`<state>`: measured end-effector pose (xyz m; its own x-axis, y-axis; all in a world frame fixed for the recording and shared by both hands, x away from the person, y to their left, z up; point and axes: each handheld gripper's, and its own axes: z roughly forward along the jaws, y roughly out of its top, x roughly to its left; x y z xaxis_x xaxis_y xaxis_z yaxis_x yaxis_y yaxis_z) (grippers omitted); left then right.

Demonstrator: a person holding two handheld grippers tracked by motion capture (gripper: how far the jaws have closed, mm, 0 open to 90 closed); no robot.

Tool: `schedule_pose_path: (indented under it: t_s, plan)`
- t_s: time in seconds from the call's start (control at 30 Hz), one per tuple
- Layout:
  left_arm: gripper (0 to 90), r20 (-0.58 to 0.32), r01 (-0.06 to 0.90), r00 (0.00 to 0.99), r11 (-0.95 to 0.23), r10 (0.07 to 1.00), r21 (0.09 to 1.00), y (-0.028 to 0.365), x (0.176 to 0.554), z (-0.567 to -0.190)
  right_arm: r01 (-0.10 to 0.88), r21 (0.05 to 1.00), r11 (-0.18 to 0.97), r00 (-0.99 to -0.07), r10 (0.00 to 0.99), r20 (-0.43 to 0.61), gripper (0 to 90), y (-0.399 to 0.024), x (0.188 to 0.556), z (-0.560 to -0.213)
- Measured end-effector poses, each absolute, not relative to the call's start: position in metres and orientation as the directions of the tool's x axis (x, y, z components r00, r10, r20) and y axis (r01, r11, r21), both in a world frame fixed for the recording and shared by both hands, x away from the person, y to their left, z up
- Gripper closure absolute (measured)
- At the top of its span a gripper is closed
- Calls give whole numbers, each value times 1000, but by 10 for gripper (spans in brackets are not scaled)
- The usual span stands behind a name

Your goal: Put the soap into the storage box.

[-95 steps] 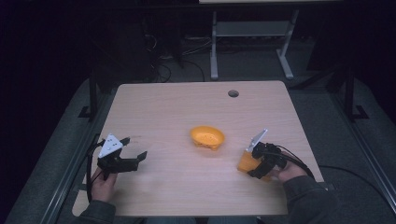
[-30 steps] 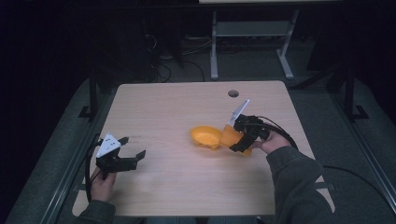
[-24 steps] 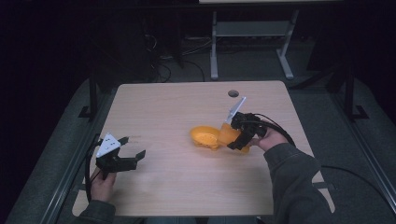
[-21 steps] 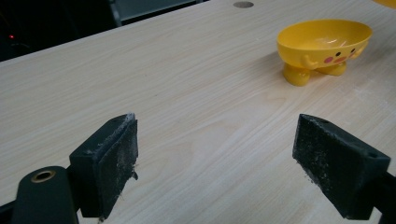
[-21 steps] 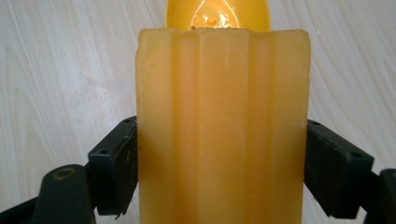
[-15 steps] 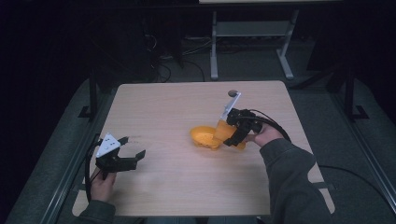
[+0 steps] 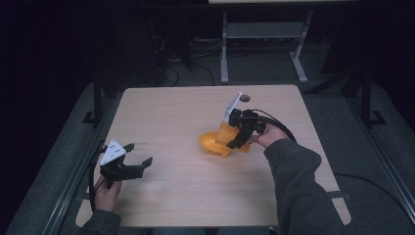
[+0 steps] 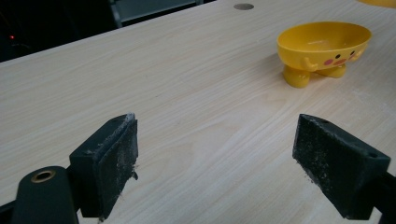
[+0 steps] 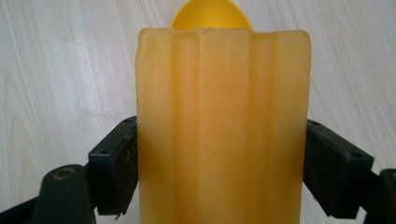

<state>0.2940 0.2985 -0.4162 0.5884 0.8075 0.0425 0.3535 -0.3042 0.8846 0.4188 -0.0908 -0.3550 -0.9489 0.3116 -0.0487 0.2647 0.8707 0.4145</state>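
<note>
- Black and spread wide, the left tongs (image 7: pixel 139 154) rest low at the near-left of the bench (image 7: pixel 171 112), gripping nothing; in the left gripper view bare pale wood shows between the two jaws.
- Held in the person's left hand (image 7: pixel 106 191), those tongs play no part in the work at this moment, as far as I can judge.
- Farther in, right of centre, the right tongs (image 7: pixel 234 138) pinch a waxy orange-yellow block (image 9: pixel 223 126) by its two long sides; the right gripper view shows both pads pressed flat against it, the block rising upright between them.
- The yellow bowl (image 8: pixel 324 44) with little feet and a painted face stands on the bench just beyond and under the block; in the right gripper view its rim peeks out over the block's top edge.
- Judged from this, the pick-up is done and the carry is nearly over: the block hangs at the bowl, not yet let go. Left to do: lower it in and spread the tongs.
- Against the frame a few seconds back, the right hand (image 7: pixel 266 134) has travelled from the near-right edge of the bench inward to the bowl, taking the block with it; in the last half second it closed the remaining gap.
- The bowl and the left tongs lie where they lay before.
</note>
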Motion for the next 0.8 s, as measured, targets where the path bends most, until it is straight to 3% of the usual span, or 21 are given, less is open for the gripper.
schedule_pose_path:
  t_s: [0.8]
  plan:
    - [134, 36, 353, 587, -296, 809, 888, 299, 295, -416, 201, 378, 903, -969, 240, -58, 207, -54, 435, -352]
